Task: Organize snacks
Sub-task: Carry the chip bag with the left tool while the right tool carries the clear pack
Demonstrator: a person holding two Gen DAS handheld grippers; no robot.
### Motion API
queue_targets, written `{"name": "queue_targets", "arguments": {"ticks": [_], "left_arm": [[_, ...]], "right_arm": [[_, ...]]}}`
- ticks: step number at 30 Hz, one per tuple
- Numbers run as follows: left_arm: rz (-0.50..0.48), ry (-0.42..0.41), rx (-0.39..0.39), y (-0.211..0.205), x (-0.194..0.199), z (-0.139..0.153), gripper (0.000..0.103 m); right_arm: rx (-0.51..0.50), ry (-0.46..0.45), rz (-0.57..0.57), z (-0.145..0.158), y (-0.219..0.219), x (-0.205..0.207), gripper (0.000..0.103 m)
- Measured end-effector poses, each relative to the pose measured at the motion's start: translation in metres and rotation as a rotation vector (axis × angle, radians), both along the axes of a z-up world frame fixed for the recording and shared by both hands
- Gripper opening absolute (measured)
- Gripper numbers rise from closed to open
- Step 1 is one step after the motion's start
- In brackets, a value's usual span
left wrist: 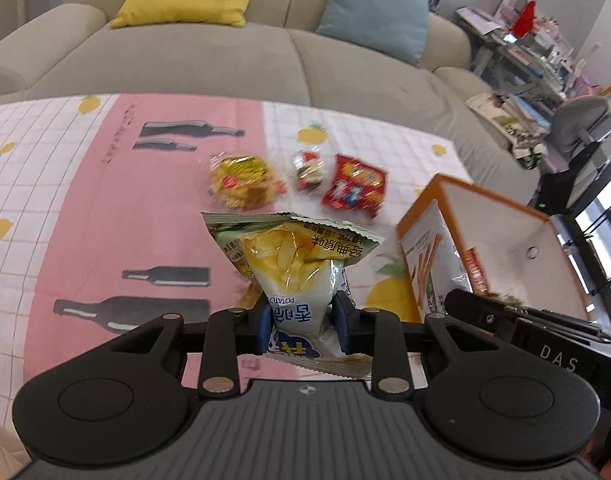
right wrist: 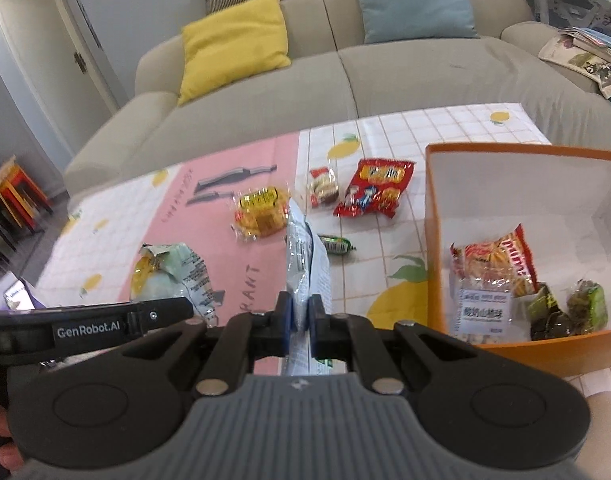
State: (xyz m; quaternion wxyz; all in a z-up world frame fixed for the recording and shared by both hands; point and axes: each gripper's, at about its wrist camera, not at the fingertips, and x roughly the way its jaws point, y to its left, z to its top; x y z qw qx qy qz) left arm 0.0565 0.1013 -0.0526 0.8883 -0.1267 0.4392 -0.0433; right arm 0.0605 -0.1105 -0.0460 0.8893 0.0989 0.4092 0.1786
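The potato chip bag (left wrist: 293,280) carries the word "POTATO", seen upside down, above Chinese lettering. "DAS" stands on a black gripper body (left wrist: 557,356). "GenRobot.AI" marks the black gripper arm (right wrist: 89,330). The pink tablecloth (right wrist: 177,240) shows the letters "RANT".

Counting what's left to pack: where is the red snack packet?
The red snack packet lies on the tablecloth, beside the orange box, right of a small clear-wrapped snack.
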Motion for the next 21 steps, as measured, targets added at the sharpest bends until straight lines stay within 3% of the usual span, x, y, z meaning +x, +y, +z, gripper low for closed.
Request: {"name": "queue_targets", "arguments": {"ticks": [13, 21], "left_arm": [[-0.152, -0.072, -0.045, -0.08, 0.031, 0.04, 0.034], [-0.261, -0.081, -0.067, -0.143, 0.063, 0.047, 0.034]], "right_arm": [[0.035, -0.05, -0.133, 0.043, -0.097, 0.008, 0.005], [-0.019, -0.081, -0.185, 0.055, -0.144, 0.026, 0.005]]}}
